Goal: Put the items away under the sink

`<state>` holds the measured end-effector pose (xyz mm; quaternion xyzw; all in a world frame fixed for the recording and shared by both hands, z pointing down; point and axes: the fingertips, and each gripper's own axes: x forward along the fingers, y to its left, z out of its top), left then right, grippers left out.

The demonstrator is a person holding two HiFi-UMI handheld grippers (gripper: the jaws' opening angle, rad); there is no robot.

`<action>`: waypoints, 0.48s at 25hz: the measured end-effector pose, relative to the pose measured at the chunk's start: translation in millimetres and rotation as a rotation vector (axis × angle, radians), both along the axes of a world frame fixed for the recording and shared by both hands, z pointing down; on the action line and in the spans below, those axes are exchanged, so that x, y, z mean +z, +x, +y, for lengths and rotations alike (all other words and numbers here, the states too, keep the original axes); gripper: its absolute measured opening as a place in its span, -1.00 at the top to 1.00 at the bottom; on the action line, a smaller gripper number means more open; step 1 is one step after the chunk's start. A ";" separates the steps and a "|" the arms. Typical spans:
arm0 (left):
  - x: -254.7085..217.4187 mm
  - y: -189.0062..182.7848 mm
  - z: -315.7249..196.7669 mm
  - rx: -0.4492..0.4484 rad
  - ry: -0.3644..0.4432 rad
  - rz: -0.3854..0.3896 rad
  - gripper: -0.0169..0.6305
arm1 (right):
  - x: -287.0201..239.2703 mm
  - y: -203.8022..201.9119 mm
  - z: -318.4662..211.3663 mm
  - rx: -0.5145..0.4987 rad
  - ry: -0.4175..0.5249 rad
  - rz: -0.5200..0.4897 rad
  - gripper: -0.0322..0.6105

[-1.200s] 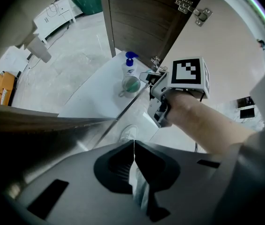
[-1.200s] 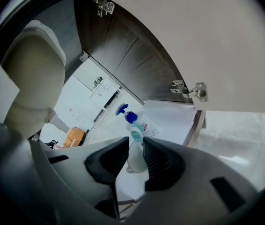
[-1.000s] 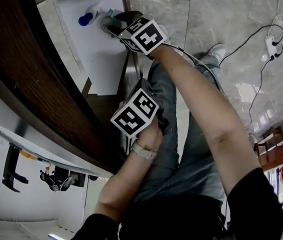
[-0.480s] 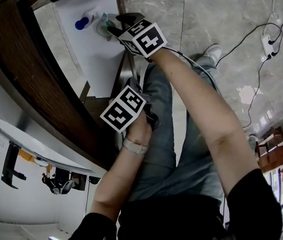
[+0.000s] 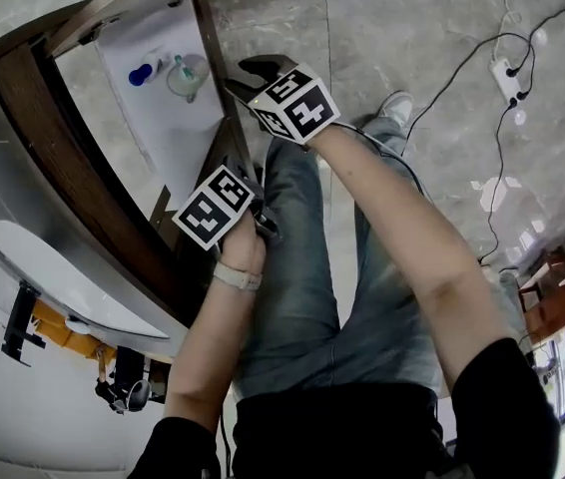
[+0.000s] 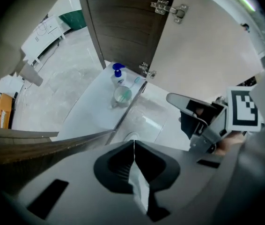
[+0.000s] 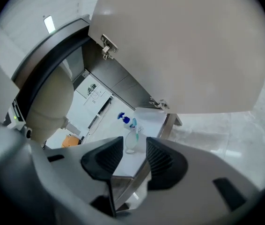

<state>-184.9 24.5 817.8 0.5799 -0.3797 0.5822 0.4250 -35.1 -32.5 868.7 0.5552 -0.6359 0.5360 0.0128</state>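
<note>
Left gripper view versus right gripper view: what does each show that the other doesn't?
Only the left gripper view: the left gripper, jaws shut, and the right gripper seen from outside. Only the right gripper view: the right gripper's own jaws, apart and gripping nothing, having just closed slightly. Both: the pump bottle and cup on the white cabinet floor, beside the open door.

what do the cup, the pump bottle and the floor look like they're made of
Cup: clear, probably glass or plastic; the shelf shows through it. Pump bottle: likely plastic, white body, blue pump. Floor: polished grey stone or tile, veined, with seams.
</note>
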 end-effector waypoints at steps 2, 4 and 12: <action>-4.7 8.0 0.9 0.039 0.017 0.012 0.88 | -10.0 7.9 19.7 0.014 -0.009 0.010 0.38; -10.2 17.3 3.4 0.062 0.030 0.028 0.88 | -22.4 18.7 35.9 0.038 -0.011 0.018 0.41; -41.6 62.0 13.7 0.253 0.113 0.122 0.88 | -96.3 67.5 85.4 0.117 0.021 0.081 0.50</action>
